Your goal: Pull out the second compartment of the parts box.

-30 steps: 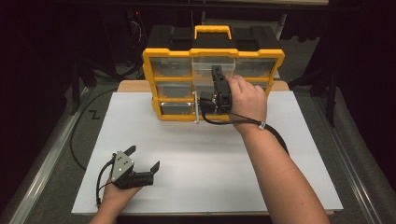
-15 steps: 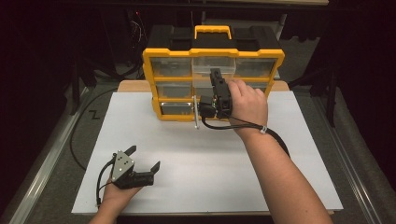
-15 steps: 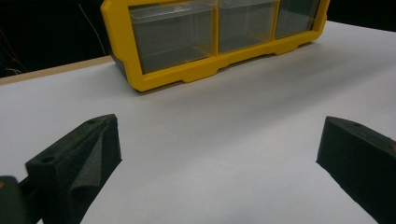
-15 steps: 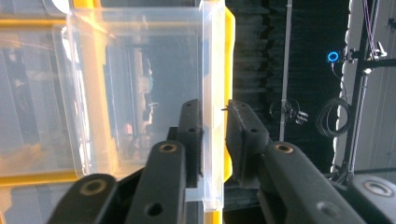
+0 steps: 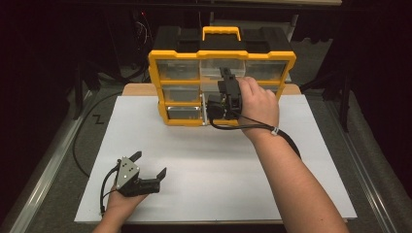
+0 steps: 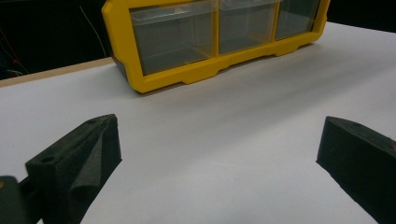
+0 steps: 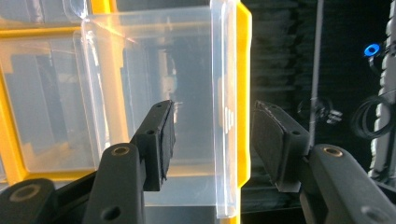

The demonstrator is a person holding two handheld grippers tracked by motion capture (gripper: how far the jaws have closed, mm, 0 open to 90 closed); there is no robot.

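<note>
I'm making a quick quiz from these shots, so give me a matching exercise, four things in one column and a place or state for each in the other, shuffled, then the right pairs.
Things:
1. left gripper
2. right gripper
3. carry handle
4. white board

Places or states:
A. yellow, on top of the organizer
B. jaws astride a clear drawer's front wall
C. lies flat under the organizer
D. jaws wide apart, low near the board's front edge

Pairs: 1-D, 2-B, 3-A, 4-C
</note>
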